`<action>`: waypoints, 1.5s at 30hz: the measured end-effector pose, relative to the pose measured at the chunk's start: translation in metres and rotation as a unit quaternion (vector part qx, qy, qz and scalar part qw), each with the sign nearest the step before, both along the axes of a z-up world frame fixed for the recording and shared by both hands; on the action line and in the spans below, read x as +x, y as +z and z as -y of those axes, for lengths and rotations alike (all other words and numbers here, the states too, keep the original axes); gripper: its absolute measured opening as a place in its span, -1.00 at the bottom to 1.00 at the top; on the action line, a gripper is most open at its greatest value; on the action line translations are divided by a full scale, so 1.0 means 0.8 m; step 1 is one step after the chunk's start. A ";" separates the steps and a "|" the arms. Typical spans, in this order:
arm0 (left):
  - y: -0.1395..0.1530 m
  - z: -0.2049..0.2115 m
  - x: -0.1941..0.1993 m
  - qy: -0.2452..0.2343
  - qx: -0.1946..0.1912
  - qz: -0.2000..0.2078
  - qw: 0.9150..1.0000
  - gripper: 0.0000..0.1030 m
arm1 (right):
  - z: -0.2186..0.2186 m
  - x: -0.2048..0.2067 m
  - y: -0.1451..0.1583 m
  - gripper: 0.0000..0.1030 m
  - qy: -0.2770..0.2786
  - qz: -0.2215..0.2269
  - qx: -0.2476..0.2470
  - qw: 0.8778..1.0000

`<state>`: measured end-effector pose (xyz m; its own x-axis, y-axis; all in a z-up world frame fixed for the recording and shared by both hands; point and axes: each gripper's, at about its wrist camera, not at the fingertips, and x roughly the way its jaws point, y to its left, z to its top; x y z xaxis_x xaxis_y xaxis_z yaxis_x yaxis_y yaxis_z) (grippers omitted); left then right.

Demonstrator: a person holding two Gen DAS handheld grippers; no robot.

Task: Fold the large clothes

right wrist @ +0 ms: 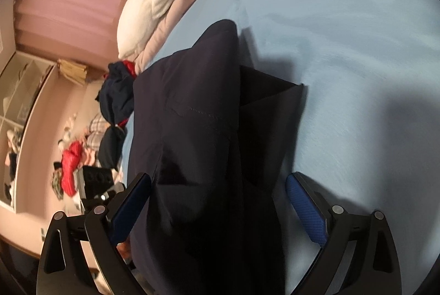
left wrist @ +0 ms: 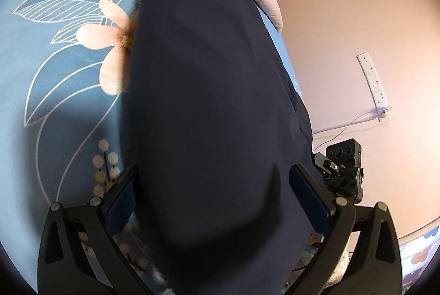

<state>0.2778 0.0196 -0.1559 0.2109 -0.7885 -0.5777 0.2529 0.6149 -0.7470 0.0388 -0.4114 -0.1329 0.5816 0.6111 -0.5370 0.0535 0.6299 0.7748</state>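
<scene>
One dark navy garment lies lengthwise on the light blue floral bed sheet, its near end running between both pairs of my fingers. Left gripper: two fingers apart, cloth fills the gap, but I cannot tell whether the pads press it. Right gripper: two fingers spread wide, the right pad clear of the cloth. One white pillow at the bed's far edge; one wall power strip.

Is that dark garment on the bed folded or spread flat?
Partly folded: the dark garment shows layers overlapping, with a triangular flap doubled at its edge.
</scene>
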 end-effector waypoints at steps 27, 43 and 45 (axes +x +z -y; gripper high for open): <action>-0.008 0.030 0.011 -0.056 0.024 0.013 0.998 0.98 | -0.026 0.022 0.002 0.95 0.061 0.035 -0.082 0.994; 0.005 0.011 -0.027 -0.026 0.122 0.108 0.986 0.62 | -0.096 -0.026 0.041 -0.32 0.036 0.109 -0.281 0.953; 0.010 0.007 -0.034 -0.024 0.131 0.125 0.983 0.56 | -0.104 -0.034 0.047 -0.36 0.030 0.118 -0.301 0.946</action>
<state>0.2509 0.0136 -0.1478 0.3377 -0.6327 -0.6969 0.4417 0.7603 -0.4762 0.0117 -0.3279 -0.0954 0.7025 0.2710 -0.6581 -0.1253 0.9573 0.2605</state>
